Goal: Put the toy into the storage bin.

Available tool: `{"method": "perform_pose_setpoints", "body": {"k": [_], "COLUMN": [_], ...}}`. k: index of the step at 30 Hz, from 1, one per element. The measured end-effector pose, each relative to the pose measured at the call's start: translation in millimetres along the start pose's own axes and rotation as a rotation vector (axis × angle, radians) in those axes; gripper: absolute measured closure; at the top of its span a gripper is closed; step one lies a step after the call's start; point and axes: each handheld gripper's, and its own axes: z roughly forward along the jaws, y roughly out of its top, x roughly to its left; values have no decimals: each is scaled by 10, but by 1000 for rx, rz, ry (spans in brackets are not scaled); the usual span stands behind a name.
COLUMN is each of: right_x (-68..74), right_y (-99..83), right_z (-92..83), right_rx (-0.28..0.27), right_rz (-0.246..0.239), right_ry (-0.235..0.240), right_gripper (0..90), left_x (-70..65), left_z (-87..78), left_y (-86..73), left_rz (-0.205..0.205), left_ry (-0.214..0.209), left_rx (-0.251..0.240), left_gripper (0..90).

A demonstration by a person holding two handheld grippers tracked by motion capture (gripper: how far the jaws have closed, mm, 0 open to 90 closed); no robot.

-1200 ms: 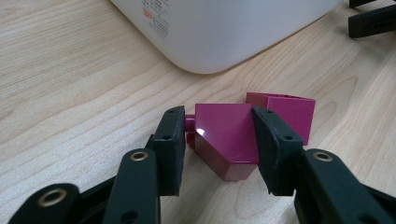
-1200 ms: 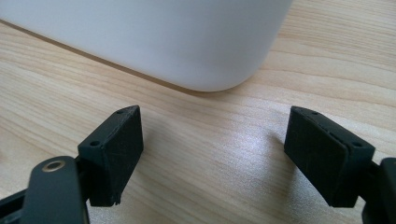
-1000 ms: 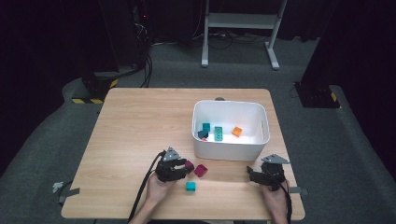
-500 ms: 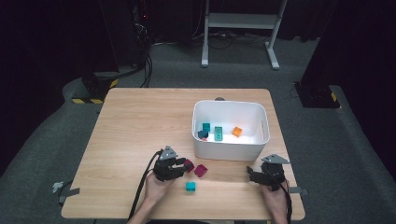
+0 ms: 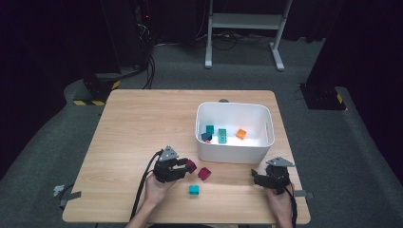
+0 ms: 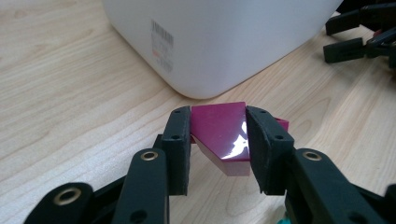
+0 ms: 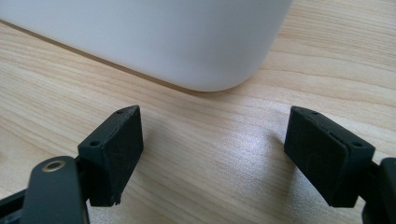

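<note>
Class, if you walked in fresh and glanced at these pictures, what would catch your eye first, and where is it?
Probably the magenta block pinched between the left gripper jaws, near the table's front edge. Next, the white bin just beyond it, with teal and orange blocks inside. The right gripper rests open beside the bin's front corner.

Magenta block [image 6: 219, 133]: glossy, wedge-shaped with slanted face, clamped between pads of left gripper [image 5: 183, 165], tilted, just in front of white bin [image 5: 235, 154] near its rounded corner. In high view seen at gripper tips [image 5: 191, 166], close over wooden table [image 5: 133, 128]. Second magenta block [image 5: 205, 174] lying on table just beside it, partly hidden behind it in left gripper view [image 6: 280, 125]. Whether held block touches table cannot be told.
</note>
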Motion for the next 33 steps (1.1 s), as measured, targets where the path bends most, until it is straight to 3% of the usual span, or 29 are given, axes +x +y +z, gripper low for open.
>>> {"method": "perform_pose_setpoints", "body": {"k": [33], "right_x": [0], "right_y": [0], "right_z": [0], "right_rx": [0], "right_rz": [0], "right_ry": [0], "right_gripper": [193], "left_x": [118], "left_z": [-396], "left_y": [456], "left_rz": [-15], "left_ry": [-35], "left_rx": [-51], "left_gripper": [622]}}
